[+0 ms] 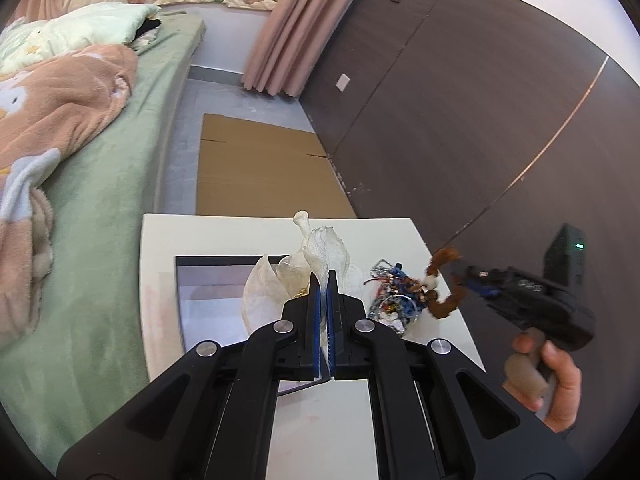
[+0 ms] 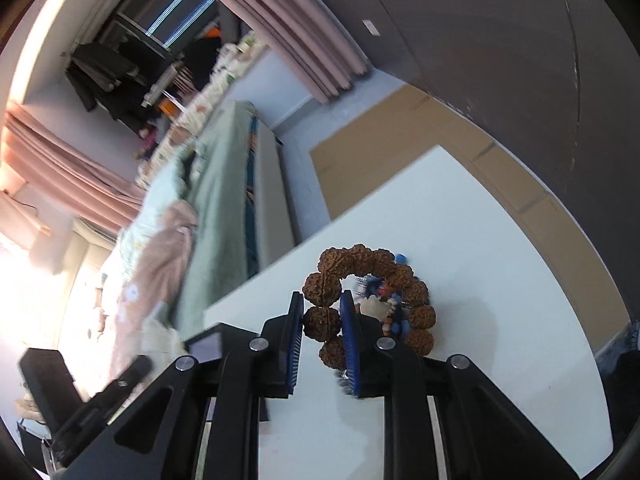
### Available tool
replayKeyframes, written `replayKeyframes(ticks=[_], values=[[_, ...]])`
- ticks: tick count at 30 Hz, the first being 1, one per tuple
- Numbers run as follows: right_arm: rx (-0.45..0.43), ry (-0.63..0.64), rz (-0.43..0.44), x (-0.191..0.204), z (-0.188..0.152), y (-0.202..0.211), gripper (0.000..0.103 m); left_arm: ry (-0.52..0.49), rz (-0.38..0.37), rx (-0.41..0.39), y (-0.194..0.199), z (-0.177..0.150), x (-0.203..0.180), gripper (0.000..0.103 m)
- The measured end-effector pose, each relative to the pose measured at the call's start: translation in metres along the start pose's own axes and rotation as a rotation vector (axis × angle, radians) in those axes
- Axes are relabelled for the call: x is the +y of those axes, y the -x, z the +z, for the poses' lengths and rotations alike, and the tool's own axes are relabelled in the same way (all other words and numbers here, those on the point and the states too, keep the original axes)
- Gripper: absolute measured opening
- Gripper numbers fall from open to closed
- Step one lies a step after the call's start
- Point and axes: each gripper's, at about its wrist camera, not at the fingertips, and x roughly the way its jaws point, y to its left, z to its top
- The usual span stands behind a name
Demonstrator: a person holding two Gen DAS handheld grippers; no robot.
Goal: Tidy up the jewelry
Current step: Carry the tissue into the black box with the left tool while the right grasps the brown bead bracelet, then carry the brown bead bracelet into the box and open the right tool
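Observation:
My left gripper (image 1: 322, 278) is shut, and the rim of a white mesh pouch (image 1: 324, 246) sticks up from between its fingertips. Something gold (image 1: 301, 292) shows inside the pouch. To its right, a tangled pile of coloured bead jewellery (image 1: 394, 300) lies on the white table (image 1: 400, 236). My right gripper (image 2: 320, 300) is shut on one bead of a brown knobbly bead bracelet (image 2: 362, 256). The bracelet is lifted in front of the pile (image 2: 384, 300). In the left wrist view the right gripper (image 1: 458, 276) carries the bracelet (image 1: 440, 308) at the table's right edge.
A dark-framed recess (image 1: 216, 280) is set into the table's left part. A bed with green sheet (image 1: 100, 208) runs along the left. Flat cardboard (image 1: 260, 168) lies on the floor beyond. A dark panelled wall (image 1: 480, 120) stands on the right. A person's hand (image 1: 560, 384) holds the right gripper.

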Motion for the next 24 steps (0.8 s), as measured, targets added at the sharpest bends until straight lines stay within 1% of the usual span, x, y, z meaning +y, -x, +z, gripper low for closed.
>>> replayKeyframes(ticks=[1,2,3,4,5,6,11,19,22,24], values=[[-0.01,0.006,0.021,0.004,-0.001,0.004,0.018,0.006,0.006,-0.001,0.001,0.0,0.003,0.004],[-0.017,0.012,0.035,0.006,-0.002,0.008,0.018,0.012,0.008,0.001,0.002,0.001,0.005,0.008],[-0.023,0.022,0.056,0.01,-0.003,0.011,0.018,0.021,0.01,0.008,0.002,0.001,0.008,0.03],[-0.027,0.034,0.078,0.016,-0.005,0.013,0.018,0.034,0.013,0.013,0.002,0.001,0.011,0.047],[-0.027,0.046,0.096,0.023,-0.006,0.012,0.018,0.05,0.02,-0.008,0.007,0.002,0.016,0.068],[-0.025,0.056,0.109,0.027,-0.007,0.012,0.018,0.053,0.027,-0.028,0.011,0.002,0.018,0.068],[-0.005,0.124,0.192,0.061,-0.02,0.006,0.019,0.058,0.052,-0.06,0.026,0.005,0.027,0.069],[0.052,0.19,0.289,0.107,-0.045,-0.012,0.019,0.11,0.093,-0.102,0.047,0.009,0.054,0.072],[0.085,0.2,0.314,0.12,-0.05,-0.026,0.019,0.127,0.104,-0.115,0.052,0.01,0.061,0.073],[0.12,0.228,0.31,0.131,-0.054,-0.038,0.023,0.144,0.111,-0.123,0.055,0.011,0.067,0.074]])
